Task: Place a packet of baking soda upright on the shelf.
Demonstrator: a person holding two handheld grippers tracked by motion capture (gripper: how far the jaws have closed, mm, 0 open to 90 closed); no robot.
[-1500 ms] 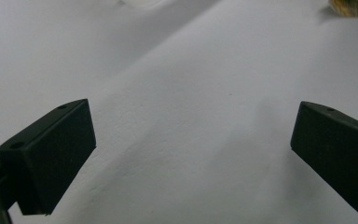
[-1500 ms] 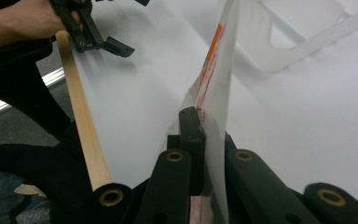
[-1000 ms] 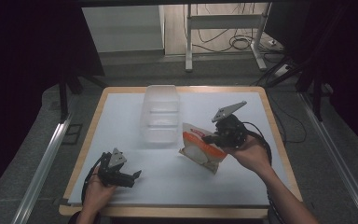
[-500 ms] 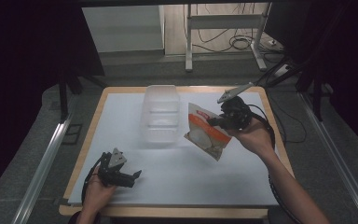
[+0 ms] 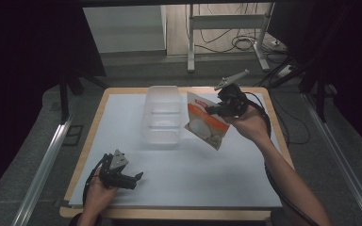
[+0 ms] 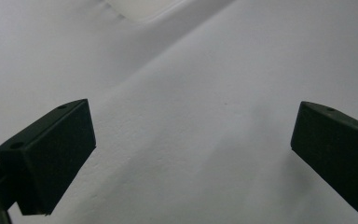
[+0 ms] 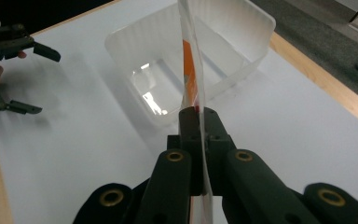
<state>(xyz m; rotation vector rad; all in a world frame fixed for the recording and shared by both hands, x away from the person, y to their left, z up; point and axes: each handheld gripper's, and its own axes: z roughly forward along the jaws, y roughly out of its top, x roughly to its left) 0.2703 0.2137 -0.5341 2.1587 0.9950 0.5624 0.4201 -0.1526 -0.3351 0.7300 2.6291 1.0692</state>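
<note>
My right gripper point(image 5: 213, 110) is shut on the edge of an orange-and-white snack bag point(image 5: 206, 126), which hangs in the air just right of a clear plastic bin point(image 5: 162, 115). In the right gripper view the bag point(image 7: 192, 60) stands edge-on, pinched between the jaws, with the empty bin point(image 7: 186, 60) behind it. My left gripper point(image 5: 139, 178) rests low at the front left of the white table point(image 5: 188, 174), open with nothing between its jaws. The left gripper view has the two black pads point(image 6: 51, 156) wide apart over bare white surface.
The white work surface has a wooden border point(image 5: 275, 122). A metal rail point(image 5: 42, 165) runs along the left side and another along the right. Cables point(image 5: 245, 44) and a stand's legs lie on the floor beyond the far edge.
The right gripper has lifted the bag off the table and carried it up and toward the far side, closer to the bin. The left gripper has stayed put.
</note>
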